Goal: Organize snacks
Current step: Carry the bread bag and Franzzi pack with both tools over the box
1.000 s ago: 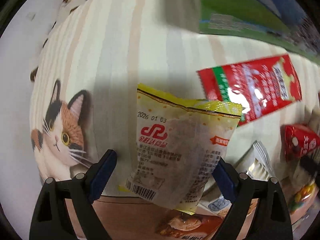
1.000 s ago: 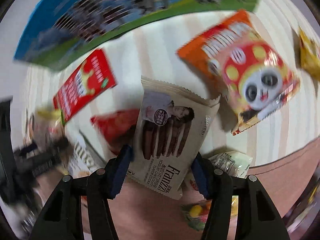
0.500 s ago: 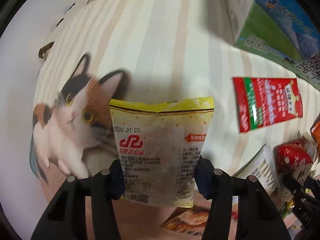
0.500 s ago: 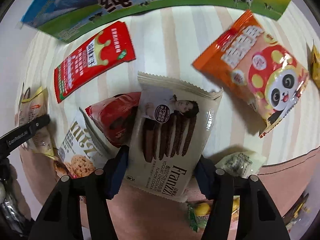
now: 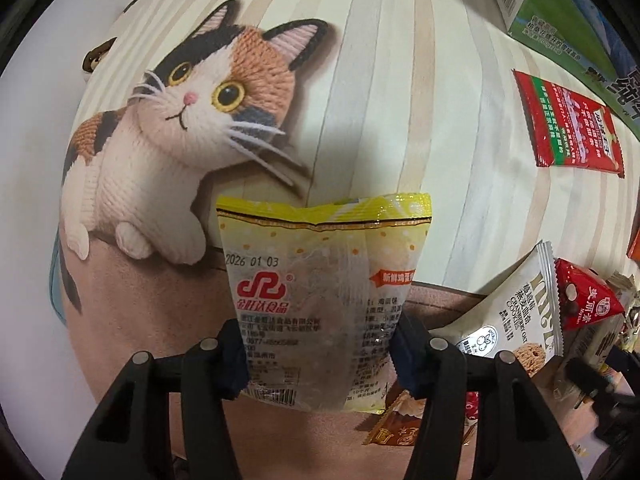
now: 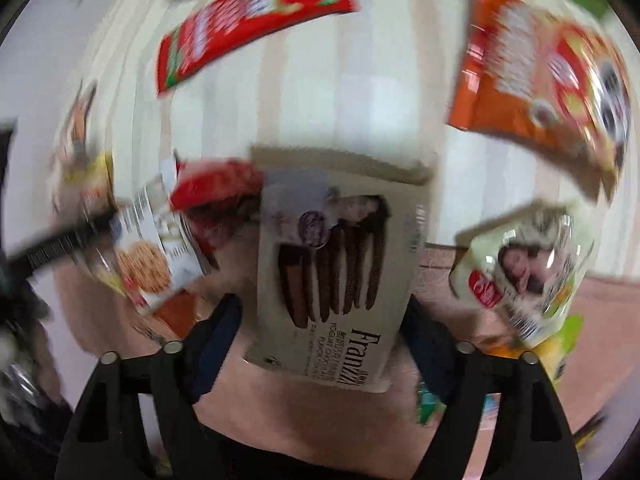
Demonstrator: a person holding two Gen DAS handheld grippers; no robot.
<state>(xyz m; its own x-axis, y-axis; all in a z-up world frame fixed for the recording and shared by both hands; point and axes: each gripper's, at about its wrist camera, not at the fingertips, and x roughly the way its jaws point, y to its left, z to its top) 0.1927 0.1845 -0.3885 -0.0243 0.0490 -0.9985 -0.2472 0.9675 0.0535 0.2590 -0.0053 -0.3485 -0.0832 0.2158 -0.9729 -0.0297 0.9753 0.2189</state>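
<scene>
Striped table [image 5: 400,80] with a cat picture, snacks all over. Left gripper [image 5: 320,356]: jaws pinching the yellow packet [image 5: 324,280], frame middle. Right gripper [image 6: 324,336]: jaws pinching the Franzzi biscuit pack [image 6: 336,264], middle too. Probably early on; red packet [image 5: 568,120], cookie pack [image 5: 516,316] still loose at right.

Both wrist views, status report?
Left gripper shut on yellow pack. Right gripper shut on Franzzi pack. Right view blurred; loose snacks beneath.

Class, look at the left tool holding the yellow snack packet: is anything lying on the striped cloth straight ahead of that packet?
Nothing visible does. The left tool grips the yellow snack packet; ahead lies bare striped cloth. The red sachet lies off to the right.
</scene>
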